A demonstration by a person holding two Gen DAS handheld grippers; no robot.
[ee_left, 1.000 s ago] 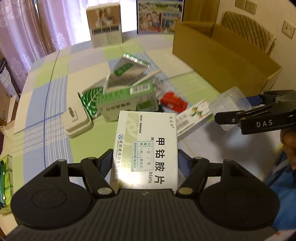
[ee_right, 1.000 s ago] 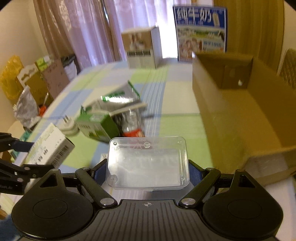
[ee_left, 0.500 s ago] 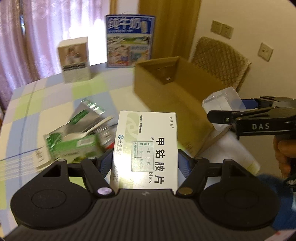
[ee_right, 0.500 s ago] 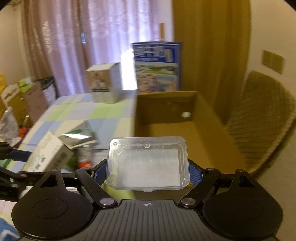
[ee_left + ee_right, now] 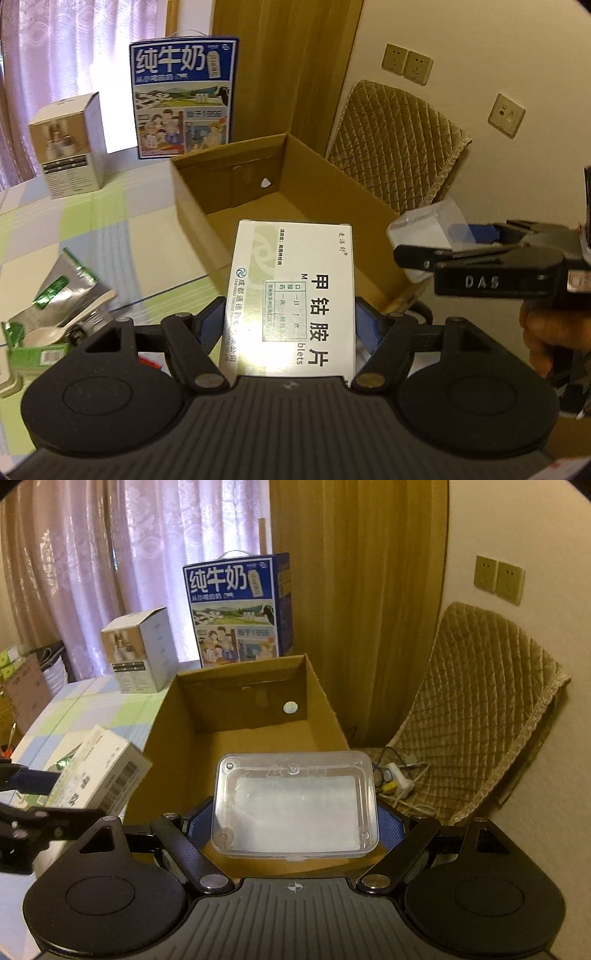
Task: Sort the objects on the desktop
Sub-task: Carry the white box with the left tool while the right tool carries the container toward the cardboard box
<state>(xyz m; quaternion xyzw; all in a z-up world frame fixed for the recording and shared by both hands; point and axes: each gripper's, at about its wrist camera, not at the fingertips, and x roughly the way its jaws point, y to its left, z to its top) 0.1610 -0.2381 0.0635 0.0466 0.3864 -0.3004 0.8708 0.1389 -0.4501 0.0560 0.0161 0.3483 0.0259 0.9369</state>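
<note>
The left hand-held gripper (image 5: 291,325) is clamped on a white medicine box (image 5: 293,295) and the right hand-held gripper (image 5: 295,819) on a clear plastic case (image 5: 295,805), both held over the near end of the open cardboard box (image 5: 236,734). That box looks empty inside, so nothing is sorted yet, and a foil pouch (image 5: 55,295), spoon (image 5: 55,332) and green carton (image 5: 33,356) remain on the tabletop (image 5: 110,229) left of it. Its interior offers ample room, though the near wall and the neighbouring gripper need clearance.

I saw a glossy white paperboard medicine box (image 5: 293,295) catching glare, a smooth clear plastic case (image 5: 295,808), a matt brown corrugated cardboard box (image 5: 255,738), a shiny foil pouch (image 5: 61,291) on the checked cloth worktop (image 5: 110,229), and a quilted fabric chair (image 5: 476,716).
</note>
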